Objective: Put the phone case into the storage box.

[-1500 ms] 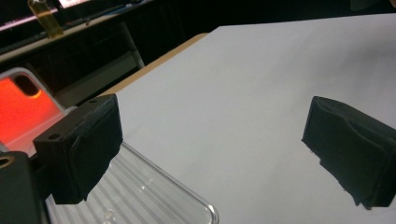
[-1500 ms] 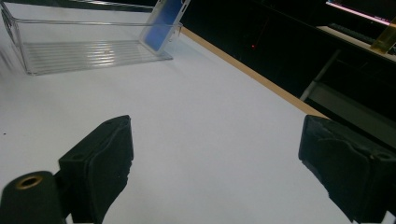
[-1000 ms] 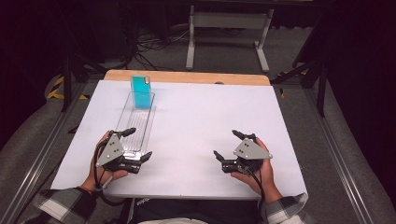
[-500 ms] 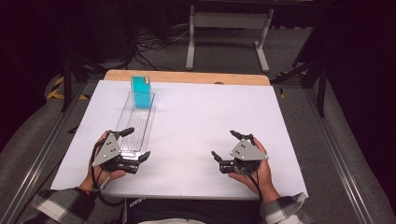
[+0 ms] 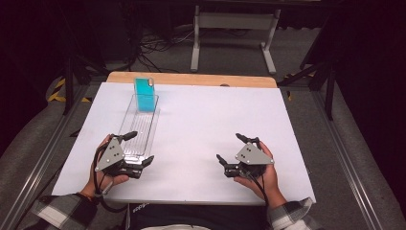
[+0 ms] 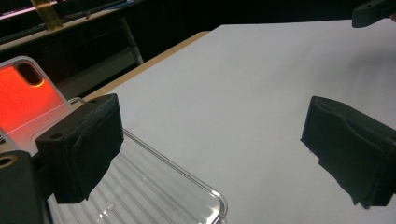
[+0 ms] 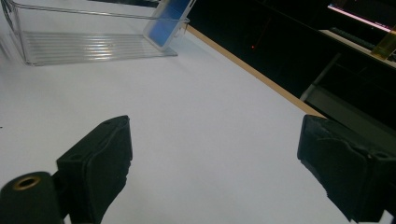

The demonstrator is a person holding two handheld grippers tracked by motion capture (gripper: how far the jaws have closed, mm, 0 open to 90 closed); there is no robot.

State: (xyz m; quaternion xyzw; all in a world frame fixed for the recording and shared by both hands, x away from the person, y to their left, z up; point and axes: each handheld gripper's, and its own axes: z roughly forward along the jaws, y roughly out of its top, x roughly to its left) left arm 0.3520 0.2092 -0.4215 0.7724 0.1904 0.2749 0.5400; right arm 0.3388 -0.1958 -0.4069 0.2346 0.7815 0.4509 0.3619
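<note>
No change over the last second: my left gripper (image 5: 135,148) and right gripper (image 5: 234,150) rest spread, empty, the long clear ribbed plastic tray (image 5: 140,127) with the upright blue phone case (image 5: 144,94) untouched on the white worktop (image 5: 201,124).

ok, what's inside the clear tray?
A phone case stands at the far end of the tray, leaning on the end wall. The rest of the ribbed floor looks bare. The case's lower edge is blurred through the plastic.

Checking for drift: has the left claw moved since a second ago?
No. The left claw sits at the near end of the clear tray, as before.
</note>
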